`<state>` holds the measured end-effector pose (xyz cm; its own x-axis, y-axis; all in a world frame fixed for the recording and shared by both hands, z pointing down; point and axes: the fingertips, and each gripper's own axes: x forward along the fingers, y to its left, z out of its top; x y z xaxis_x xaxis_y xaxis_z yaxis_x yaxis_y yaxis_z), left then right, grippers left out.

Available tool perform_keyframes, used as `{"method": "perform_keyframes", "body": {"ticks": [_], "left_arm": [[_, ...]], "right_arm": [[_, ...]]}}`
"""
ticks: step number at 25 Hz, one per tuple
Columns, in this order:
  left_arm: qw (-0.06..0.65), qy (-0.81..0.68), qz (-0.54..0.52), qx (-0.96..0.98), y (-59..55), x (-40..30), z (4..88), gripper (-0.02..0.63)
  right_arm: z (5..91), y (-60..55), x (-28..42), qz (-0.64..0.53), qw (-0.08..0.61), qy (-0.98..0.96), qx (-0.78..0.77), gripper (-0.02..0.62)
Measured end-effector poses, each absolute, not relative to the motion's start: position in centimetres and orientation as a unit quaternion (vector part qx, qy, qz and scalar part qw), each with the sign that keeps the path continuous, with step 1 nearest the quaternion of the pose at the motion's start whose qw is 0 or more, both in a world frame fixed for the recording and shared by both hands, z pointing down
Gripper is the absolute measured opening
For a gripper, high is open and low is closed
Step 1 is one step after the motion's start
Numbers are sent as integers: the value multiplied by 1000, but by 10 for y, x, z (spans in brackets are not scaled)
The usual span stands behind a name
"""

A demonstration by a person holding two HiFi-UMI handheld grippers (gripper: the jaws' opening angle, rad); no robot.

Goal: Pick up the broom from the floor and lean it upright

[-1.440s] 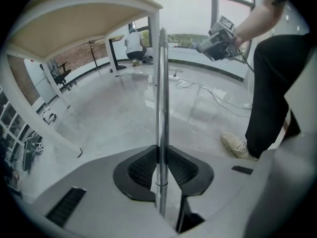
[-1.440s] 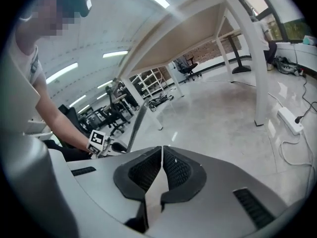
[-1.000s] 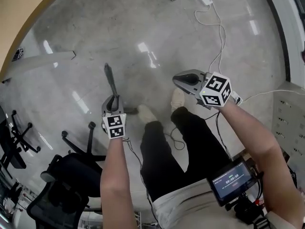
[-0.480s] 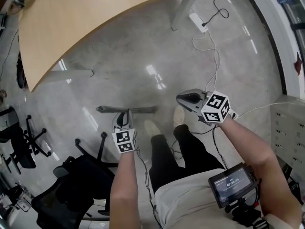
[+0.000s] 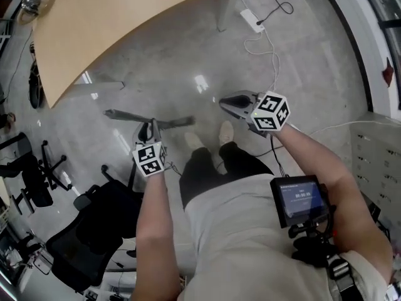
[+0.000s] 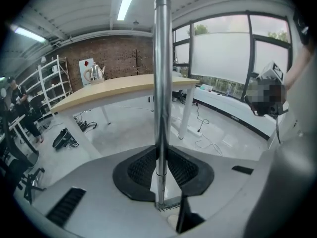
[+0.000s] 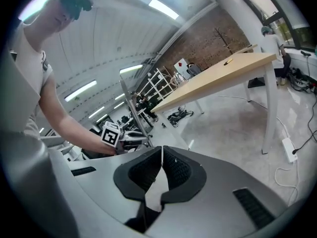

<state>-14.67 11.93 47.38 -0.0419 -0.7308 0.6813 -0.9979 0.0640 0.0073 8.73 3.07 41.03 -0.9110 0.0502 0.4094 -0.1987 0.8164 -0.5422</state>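
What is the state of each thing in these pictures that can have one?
broom: gripped by its metal pole, lying crosswise in the head view, not yet leaned upright.
left tool: shut on the broom's pole.
right tool: shut, with nothing between its jaws.
screen: lit, worn at the person's front.

There is one broom [image 5: 122, 115]. There are two grippers, the left gripper [image 5: 150, 127] and the right gripper [image 5: 223, 103]. One wooden table [image 5: 119, 24] stands on the floor, and one power strip [image 5: 252, 20] lies beyond it. The person wears two shoes, the left shoe [image 5: 193, 141] and the right shoe [image 5: 226, 132], and carries one small screen [image 5: 301, 199]. At least two black chairs show: a near chair [image 5: 94, 227] and a far chair [image 5: 31, 190].
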Motion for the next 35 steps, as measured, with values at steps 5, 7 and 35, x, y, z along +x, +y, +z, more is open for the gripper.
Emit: {"method": "perform_keyframes", "body": {"ticks": [5,7,35], "left_arm": [[268,-686,244,631,110,-168,454,72],[276,-673,242,642,109,-151,457,72],[372,-617,263,642,58,-171,550,72]], "right_arm": [[394,5,56,291,206,-933,41,20],[389,6,63,293,220,-929,44,20],[453,-59,-20,335,295,-895,16,20]]}}
